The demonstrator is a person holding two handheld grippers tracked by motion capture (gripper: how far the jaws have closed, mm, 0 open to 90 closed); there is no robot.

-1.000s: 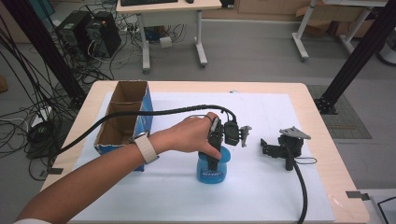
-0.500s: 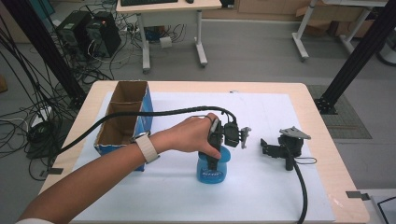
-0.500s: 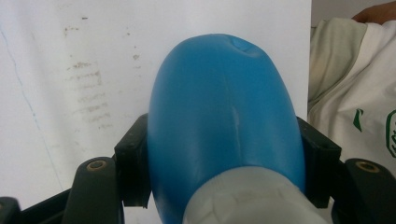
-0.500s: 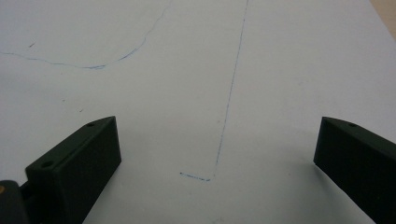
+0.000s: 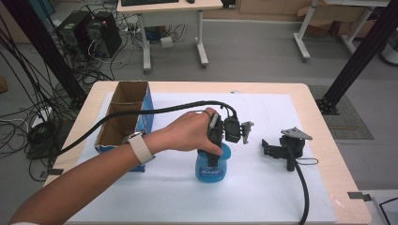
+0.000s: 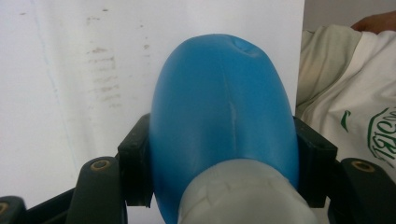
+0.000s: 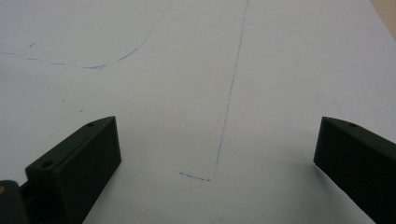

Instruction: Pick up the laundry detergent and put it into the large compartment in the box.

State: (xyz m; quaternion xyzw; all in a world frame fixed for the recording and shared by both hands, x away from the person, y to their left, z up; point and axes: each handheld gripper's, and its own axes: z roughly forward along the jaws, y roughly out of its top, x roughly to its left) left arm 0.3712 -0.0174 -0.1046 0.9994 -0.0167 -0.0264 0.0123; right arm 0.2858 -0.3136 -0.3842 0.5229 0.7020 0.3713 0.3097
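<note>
Blue bottle [image 6: 219,116] clamped between left gripper [image 5: 217,140] fingers, right gripper [image 5: 286,145] lying on table, fingers wide

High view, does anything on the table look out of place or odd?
Nothing spilled or damaged. The one oddity: the right gripper lies unattended on the white sheet, fingers open, while the left gripper clamps the blue bottle. The cardboard box stands upright.
</note>
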